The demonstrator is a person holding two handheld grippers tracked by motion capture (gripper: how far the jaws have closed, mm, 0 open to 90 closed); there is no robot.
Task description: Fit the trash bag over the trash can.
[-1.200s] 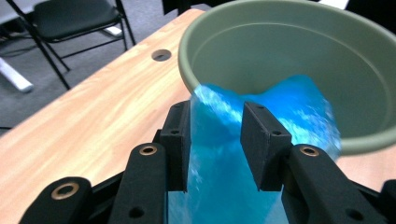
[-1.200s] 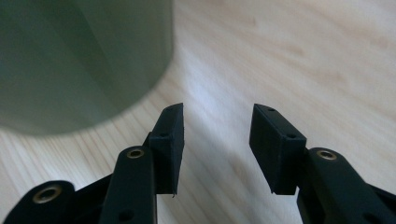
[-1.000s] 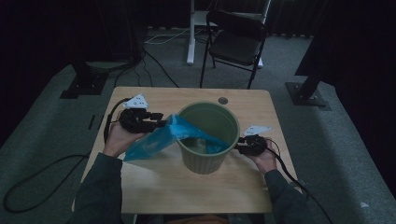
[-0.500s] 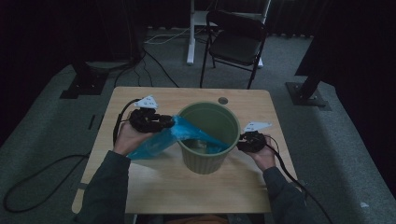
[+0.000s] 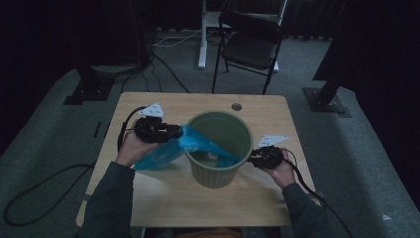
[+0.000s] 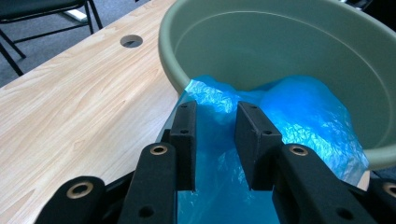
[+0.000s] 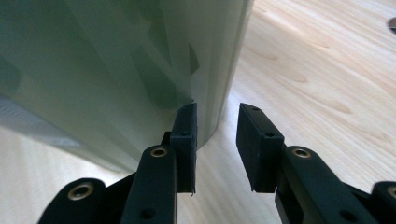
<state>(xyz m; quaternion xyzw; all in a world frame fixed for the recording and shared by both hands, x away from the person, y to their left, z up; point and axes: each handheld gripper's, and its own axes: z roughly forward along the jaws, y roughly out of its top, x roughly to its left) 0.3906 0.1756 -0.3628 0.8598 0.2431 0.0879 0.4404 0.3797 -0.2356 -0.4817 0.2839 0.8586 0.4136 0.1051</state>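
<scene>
A green bin (image 5: 218,118) stands on the middle of the wooden table (image 5: 163,203). A blue plastic bag (image 5: 198,146) hangs over its left rim, one end inside, the other trailing onto the table. My left gripper (image 5: 177,133) sits at that rim. In the left gripper view the bag (image 6: 299,112) fills the gap between the left gripper's (image 6: 215,109) jaws, which have just been closing; no pinch shows. My right gripper (image 5: 252,159) is low beside the bin's right wall (image 7: 116,70). The right gripper (image 7: 217,112) has also just been closing, with bare table between its jaws.
A cable hole (image 5: 236,106) lies in the table behind the bin. Beyond the table stand a black folding chair (image 5: 250,47) and a white post (image 5: 202,34). Dark stand bases (image 5: 327,99) and cables lie on the grey carpet.
My left gripper has edged a little toward the bin's rim. The bin, the bag and the right hand stay much as they were.
</scene>
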